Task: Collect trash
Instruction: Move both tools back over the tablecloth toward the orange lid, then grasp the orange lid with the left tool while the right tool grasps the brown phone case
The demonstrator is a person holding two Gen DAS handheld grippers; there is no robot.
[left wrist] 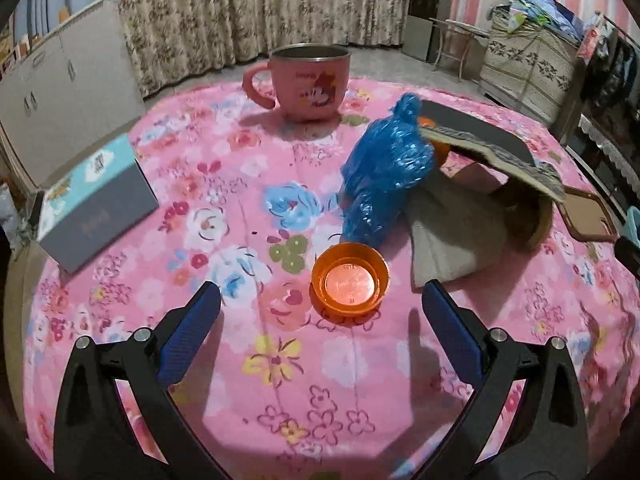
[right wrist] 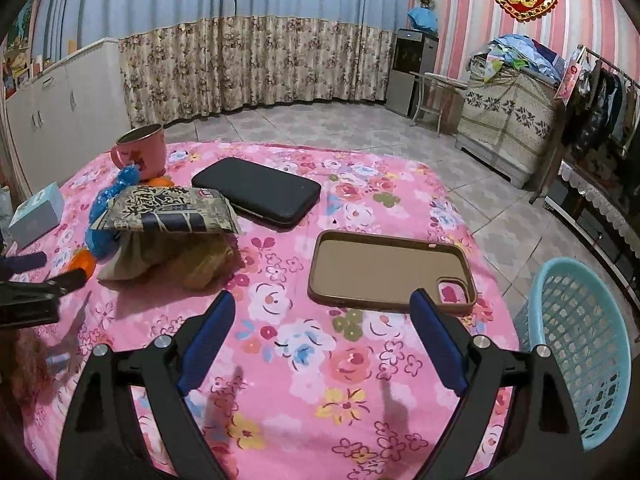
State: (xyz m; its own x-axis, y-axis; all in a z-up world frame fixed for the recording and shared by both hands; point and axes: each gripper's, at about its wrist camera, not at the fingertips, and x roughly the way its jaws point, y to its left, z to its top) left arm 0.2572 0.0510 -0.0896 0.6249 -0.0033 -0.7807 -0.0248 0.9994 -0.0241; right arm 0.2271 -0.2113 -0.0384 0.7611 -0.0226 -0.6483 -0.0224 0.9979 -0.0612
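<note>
Blue pads, left gripper [left wrist: 320,300]: jaws spread wide, nothing between them, poised over the floral cloth.
Blue pads, right gripper [right wrist: 322,306]: jaws likewise wide apart and empty, hanging over the cloth.
Landmark: the orange lid [left wrist: 350,278], a shallow round cap lying open side up on the pink floral tablecloth [left wrist: 240,360]; it sits just ahead of the left gripper, a little toward its right finger, touching neither pad.
Blue plastic bag [left wrist: 386,168]: crumpled, just behind the orange lid, its lower end close to the lid's rim.
Grey paper [left wrist: 452,236]: flat sheet to the right of the lid, near it, tucked partly under the bag and the wrapper.
Snack wrapper [left wrist: 492,156]: patterned packet behind and right of the lid, propped up over a brown crumpled piece [left wrist: 524,216].
Pink mug [left wrist: 308,80]: upright, handle to the left, well behind the lid near the table's far edge.
Tissue box [left wrist: 96,204]: teal and grey, well to the left of the lid.
Black case [right wrist: 256,192]: flat, beyond the wrapper from the lid.
Brown phone case [right wrist: 390,270]: lying inner side up, far right of the lid, just ahead of the right gripper.
Teal basket [right wrist: 576,344]: beside the table edge, farthest right from the lid.
</note>
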